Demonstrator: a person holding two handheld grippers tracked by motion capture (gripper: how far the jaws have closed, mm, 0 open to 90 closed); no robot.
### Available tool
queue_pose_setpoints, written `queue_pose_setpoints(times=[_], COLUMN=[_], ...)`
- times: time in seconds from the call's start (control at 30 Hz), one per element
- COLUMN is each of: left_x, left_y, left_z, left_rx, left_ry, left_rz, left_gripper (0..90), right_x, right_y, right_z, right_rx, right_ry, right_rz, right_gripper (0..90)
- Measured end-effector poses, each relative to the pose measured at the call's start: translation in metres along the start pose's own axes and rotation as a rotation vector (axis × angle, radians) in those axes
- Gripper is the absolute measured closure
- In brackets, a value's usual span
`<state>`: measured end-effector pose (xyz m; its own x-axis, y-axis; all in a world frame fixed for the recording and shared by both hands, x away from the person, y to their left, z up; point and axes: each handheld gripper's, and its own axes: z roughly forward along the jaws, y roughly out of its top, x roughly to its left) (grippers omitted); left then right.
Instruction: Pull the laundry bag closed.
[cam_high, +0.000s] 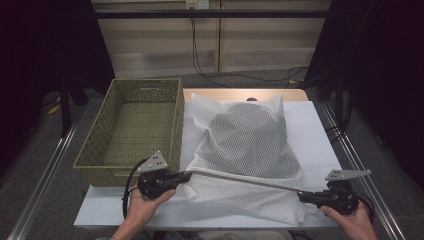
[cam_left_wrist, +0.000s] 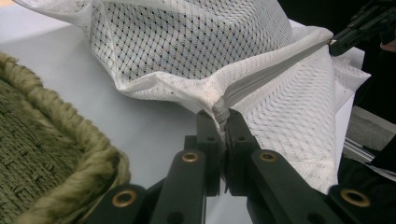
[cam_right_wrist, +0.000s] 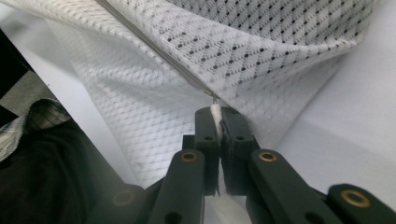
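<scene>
One mesh bag (cam_high: 245, 150), one basket (cam_high: 135, 127); two grippers' fingers (cam_left_wrist: 219, 128) clenched on its zipper ends.

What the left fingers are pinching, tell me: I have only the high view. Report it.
Observer: In the left gripper view, the left gripper has its fingers shut on a grey tab at the end of the zipper, at a corner of the mesh bag.
Operator: Now check the right side for me.
Observer: In the right gripper view, the right gripper has its fingers shut on a small white tab, just below the zipper's metal slider. The teeth beyond the slider look closed.
</scene>
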<state>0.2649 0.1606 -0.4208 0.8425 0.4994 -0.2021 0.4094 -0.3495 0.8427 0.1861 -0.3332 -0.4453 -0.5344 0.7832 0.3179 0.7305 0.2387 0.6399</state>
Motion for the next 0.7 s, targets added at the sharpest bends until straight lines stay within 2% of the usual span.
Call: queue_pose_setpoints(times=[0.3,0.37,0.47,0.53,0.57,0.7], left_x=[0.001,0.000,0.002,0.004,0.004,0.003], left_y=[0.001,0.002,0.002,0.000,-0.001,-0.001], left_z=[-0.002,-0.003,-0.005,-0.004,-0.003,-0.004], left_rx=[0.005,-0.004,-0.001,0.008,0.010,0.012], left_ry=[0.006,0.027,0.025,0.016,0.019,0.021], left_rz=[0.001,-0.001,-0.001,-0.011,-0.014,-0.018], left_gripper=[87.2,87.3,87.4,87.3,87.3,87.3], right_x=[-0.001,-0.001,0.000,-0.002,-0.001,-0.004], right_y=[-0.005,-0.007,-0.009,-0.010,-0.010,-0.011], right_z=[-0.003,-0.004,-0.005,-0.007,-0.008,-0.011], right_rx=[0.021,0.022,0.036,0.025,0.021,0.010], right_ry=[-0.004,0.001,-0.047,-0.061,-0.087,-0.096], right_rz=[0.036,0.045,0.042,0.046,0.049,0.048], right_gripper=[86.8,86.7,86.8,86.8,86.7,86.7])
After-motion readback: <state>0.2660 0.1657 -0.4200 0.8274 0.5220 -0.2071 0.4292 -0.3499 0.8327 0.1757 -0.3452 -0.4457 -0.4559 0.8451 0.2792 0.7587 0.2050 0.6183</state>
